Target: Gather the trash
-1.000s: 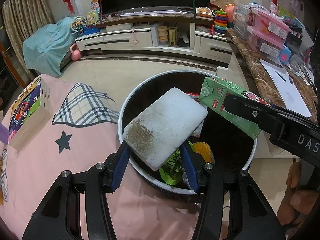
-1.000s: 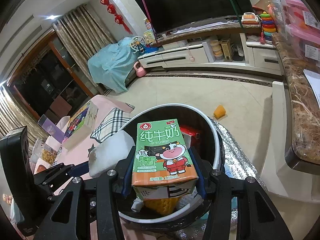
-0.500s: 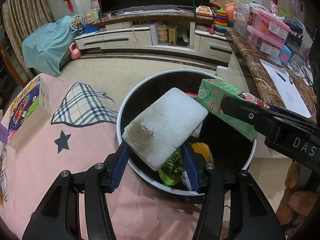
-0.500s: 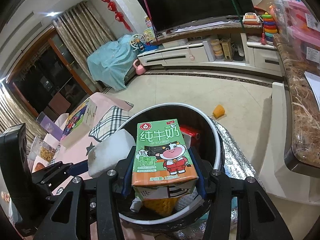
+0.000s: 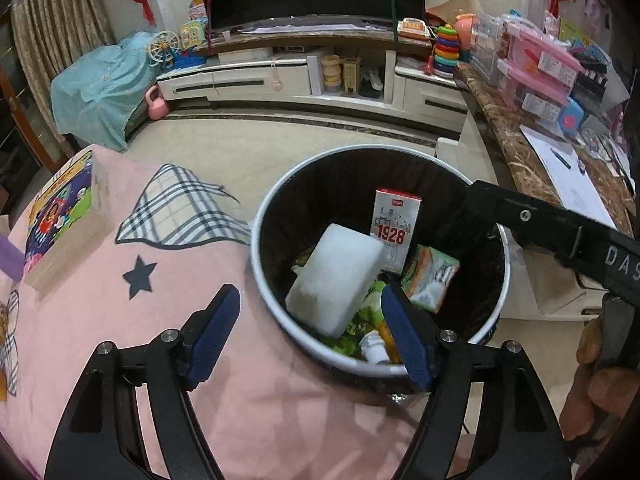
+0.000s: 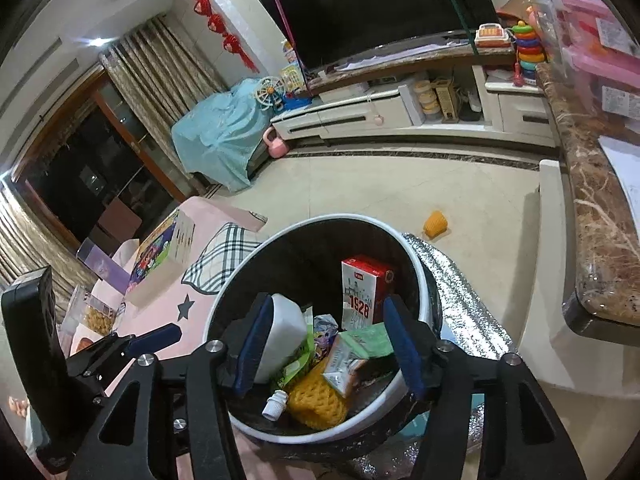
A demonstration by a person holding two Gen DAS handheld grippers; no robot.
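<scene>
Both claws, left claw point(image 5: 310, 326) and right claw point(image 6: 326, 346), are opening empty over the bin point(image 5: 505, 280), the light, squashy white foam block point(image 5: 334, 274) lying inside

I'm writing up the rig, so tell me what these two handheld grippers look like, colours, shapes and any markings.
Both match: the left gripper and right gripper have matte black forked frames with triangular cut-outs, silver pivot bolts and flat dark-blue textured finger pads. The right one's black body shows white letters "DAS" in the left view. No cables or sleeves visible.

Rough white foam block point(image 5: 334, 276) and glossy printed milk carton point(image 5: 430, 278) lie in the smooth plastic-rimmed bin point(image 5: 256, 216); matt pink cloth point(image 5: 120, 320) beside it.
</scene>
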